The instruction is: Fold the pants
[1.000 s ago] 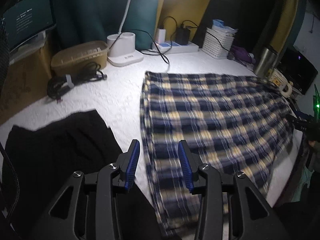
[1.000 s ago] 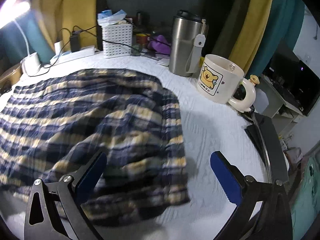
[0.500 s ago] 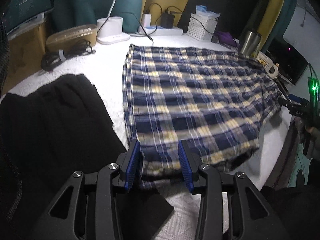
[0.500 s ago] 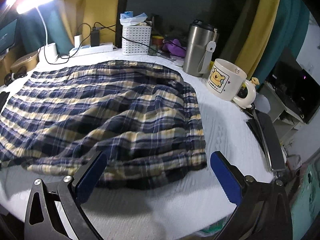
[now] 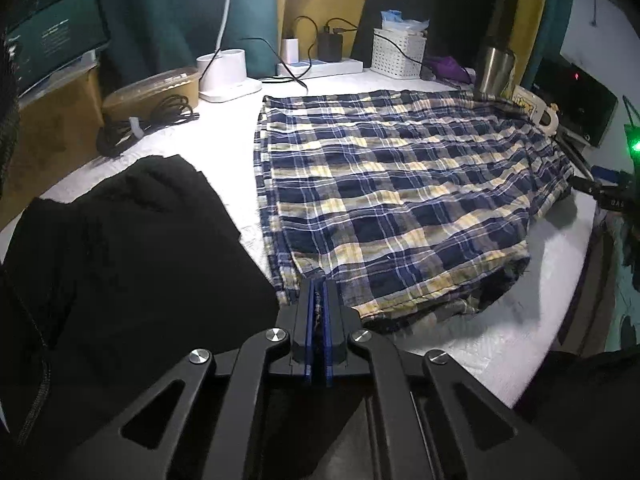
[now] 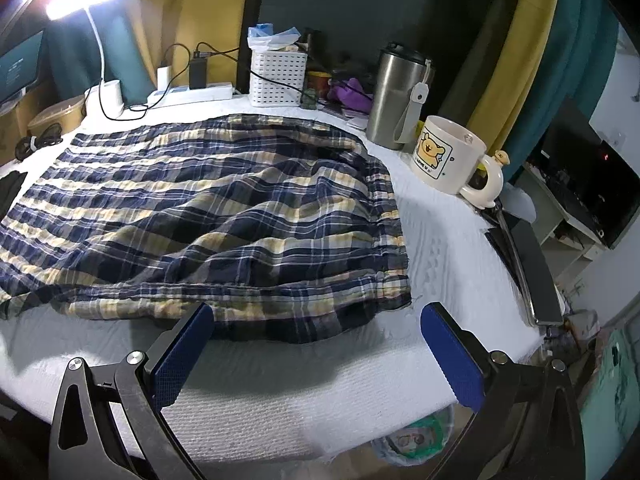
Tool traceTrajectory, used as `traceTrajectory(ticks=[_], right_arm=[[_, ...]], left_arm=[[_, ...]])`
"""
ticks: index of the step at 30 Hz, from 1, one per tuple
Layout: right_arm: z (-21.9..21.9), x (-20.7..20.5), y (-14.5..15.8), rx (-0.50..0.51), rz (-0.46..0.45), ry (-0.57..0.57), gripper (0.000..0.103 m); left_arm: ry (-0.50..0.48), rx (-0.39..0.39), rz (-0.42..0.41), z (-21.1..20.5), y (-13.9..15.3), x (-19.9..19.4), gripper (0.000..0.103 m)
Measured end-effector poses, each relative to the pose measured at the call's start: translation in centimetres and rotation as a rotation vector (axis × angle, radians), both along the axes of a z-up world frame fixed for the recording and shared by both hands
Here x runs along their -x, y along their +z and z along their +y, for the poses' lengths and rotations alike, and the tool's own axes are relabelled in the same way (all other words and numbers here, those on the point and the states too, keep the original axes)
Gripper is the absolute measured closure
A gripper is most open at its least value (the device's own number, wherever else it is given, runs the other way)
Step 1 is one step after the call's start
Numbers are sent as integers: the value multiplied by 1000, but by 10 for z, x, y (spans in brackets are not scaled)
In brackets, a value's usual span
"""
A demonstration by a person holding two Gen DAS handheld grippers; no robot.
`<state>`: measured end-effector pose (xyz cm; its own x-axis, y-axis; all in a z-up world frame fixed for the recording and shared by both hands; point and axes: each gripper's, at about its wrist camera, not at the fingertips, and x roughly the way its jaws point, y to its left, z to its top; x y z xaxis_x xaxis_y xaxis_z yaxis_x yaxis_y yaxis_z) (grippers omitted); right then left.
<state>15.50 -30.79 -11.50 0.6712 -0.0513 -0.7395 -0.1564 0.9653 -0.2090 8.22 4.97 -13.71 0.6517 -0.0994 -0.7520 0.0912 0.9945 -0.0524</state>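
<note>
From the left wrist camera, the left gripper [image 5: 319,292] is clenched on the near corner of the plaid pants [image 5: 400,200], with a sliver of cloth pinched between its blue pads. The pants lie spread flat on the white table cover [image 5: 224,148], reaching from that corner toward the back of the table. Just to their left lies a black garment [image 5: 132,240], its edge close to the pants but apart from them. Behind it sit a coil of black cable [image 5: 144,122] and a lidded tan box [image 5: 156,90], and further back a white lamp base [image 5: 226,76]. At the right edge a dark device with a green light [image 5: 634,146] shows; it is probably the other gripper, though too little of it is visible to be sure.

From the right wrist camera, the right gripper [image 6: 316,344] is released, its jaws spread wide just short of the near hem of the pants [image 6: 220,208], touching no cloth. The fabric is rumpled and bunched at this end. To the right of the pants stand a white mug [image 6: 444,156] with a cartoon print and, behind it, a steel tumbler [image 6: 396,100].
</note>
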Motion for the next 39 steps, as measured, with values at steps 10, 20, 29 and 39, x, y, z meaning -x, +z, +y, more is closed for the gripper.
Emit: traceTrajectory(ticks=[10, 20, 29, 39], right_arm=[[8, -4, 1, 1, -4, 38, 0], [-3, -22, -7, -37, 3, 29, 0], [-17, -45, -10, -79, 5, -3, 0], [-40, -61, -21, -108, 16, -62, 0]], left_arm=[[83, 16, 37, 18, 0, 12, 100], [189, 32, 63, 38, 18, 2, 96], [124, 17, 45, 21, 36, -69, 90], [82, 29, 84, 30, 14, -144, 53]])
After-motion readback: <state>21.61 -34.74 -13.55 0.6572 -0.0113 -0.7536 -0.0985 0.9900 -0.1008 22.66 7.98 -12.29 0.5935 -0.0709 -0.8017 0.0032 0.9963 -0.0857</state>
